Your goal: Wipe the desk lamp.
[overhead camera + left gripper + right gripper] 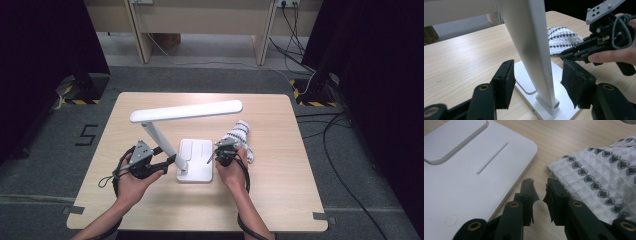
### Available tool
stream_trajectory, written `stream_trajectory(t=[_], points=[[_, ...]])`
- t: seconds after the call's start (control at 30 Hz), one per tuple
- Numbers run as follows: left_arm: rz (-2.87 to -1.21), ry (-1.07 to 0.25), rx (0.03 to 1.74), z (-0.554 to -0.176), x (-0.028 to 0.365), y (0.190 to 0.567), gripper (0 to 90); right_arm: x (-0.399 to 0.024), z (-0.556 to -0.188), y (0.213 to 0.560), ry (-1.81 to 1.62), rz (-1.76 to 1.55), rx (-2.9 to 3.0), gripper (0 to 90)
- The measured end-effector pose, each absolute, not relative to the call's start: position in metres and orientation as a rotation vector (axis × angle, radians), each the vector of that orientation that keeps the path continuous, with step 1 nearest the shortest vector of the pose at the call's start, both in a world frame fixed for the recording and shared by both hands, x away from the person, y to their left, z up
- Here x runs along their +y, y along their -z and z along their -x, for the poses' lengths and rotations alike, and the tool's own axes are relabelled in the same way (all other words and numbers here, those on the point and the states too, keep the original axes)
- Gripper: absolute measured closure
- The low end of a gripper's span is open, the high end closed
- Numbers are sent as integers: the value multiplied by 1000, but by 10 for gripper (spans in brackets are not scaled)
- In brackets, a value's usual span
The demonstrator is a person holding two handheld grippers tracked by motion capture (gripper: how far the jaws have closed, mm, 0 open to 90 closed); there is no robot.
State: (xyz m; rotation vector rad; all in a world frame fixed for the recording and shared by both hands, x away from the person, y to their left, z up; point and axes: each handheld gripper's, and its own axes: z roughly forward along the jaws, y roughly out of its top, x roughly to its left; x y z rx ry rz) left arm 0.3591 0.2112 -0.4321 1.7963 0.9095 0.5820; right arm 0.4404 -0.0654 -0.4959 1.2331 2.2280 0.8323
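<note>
Left gripper (536, 82): jaws spread, one pad on either side of the white lamp stem (534, 50), with a gap showing between each pad and the stem; nothing is pinched. In the high view this gripper (170, 161) points toward 3 o'clock, and the stem foot lies directly at its tips, where the stem meets the lamp base (197, 160). The stem's long axis rises from the base and leans toward 10 o'clock, ending under the lamp head (186, 111), a long bar running roughly from 9 to 3 o'clock above the worktop (150, 210).

Right gripper (541, 195): jaws nearly together, a narrow gap left between the tips, nothing between them. It hovers over bare wood, in the strip between the base's right edge and the patterned cloth (604, 175). In the high view the right gripper (212, 155) points toward 9 o'clock at the base, with the cloth (240, 137) lying behind it at about 1 o'clock. A faint power symbol (451, 219) marks the base near these jaws, at about 8 o'clock in the right gripper view.

Judgement: the left gripper is the nearer to the stem and already straddles it, so closing would take hold of it; the right is better placed for the base or the cloth.
</note>
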Motion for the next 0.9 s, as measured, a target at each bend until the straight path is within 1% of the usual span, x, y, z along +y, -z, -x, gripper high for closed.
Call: stream_trajectory(t=[0.23, 0.53, 0.9], points=[[-1812, -577, 871, -348, 223, 434, 371, -77, -436, 489, -850, -1217, 2209, 674], [-1817, -575, 843, -335, 233, 435, 360, -88, -430, 484, -856, -1217, 2199, 642], [-1818, -576, 881, -326, 253, 445, 358, -103, -418, 478, -875, -1227, 2176, 616]])
